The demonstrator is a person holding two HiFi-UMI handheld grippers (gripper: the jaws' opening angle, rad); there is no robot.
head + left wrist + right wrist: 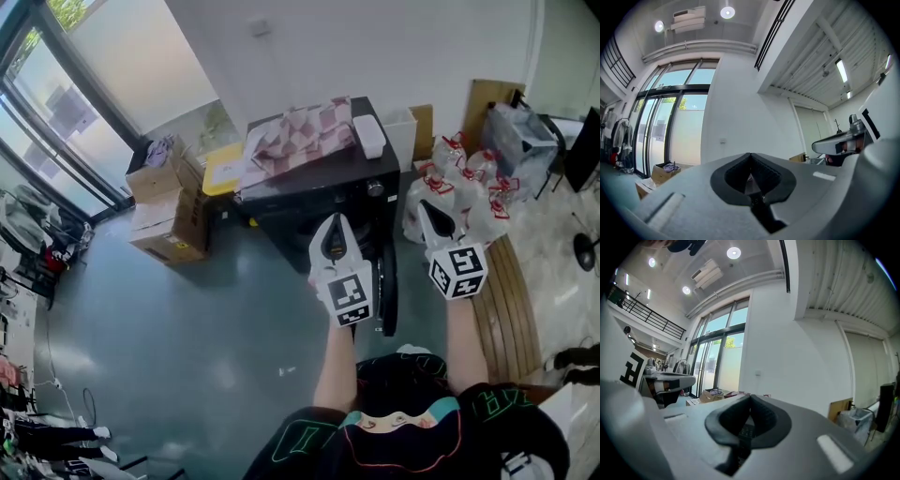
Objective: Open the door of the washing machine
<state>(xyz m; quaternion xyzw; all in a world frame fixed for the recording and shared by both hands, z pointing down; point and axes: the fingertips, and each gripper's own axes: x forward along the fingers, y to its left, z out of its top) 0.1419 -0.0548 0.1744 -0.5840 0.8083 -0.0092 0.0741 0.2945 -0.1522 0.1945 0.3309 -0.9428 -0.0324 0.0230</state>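
Cloth point(302, 134) on washing machine point(286, 217) — boxes point(169, 217) left

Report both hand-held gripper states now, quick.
Left hand-held gripper: closed, holding nothing.
Right hand-held gripper: closed, holding nothing.

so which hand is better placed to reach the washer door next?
Left, probably. The left tool hangs shut and empty over the washing machine front, close beside the dark door edge, which already looks ajar. The right tool, also shut, sits off over the white bags.
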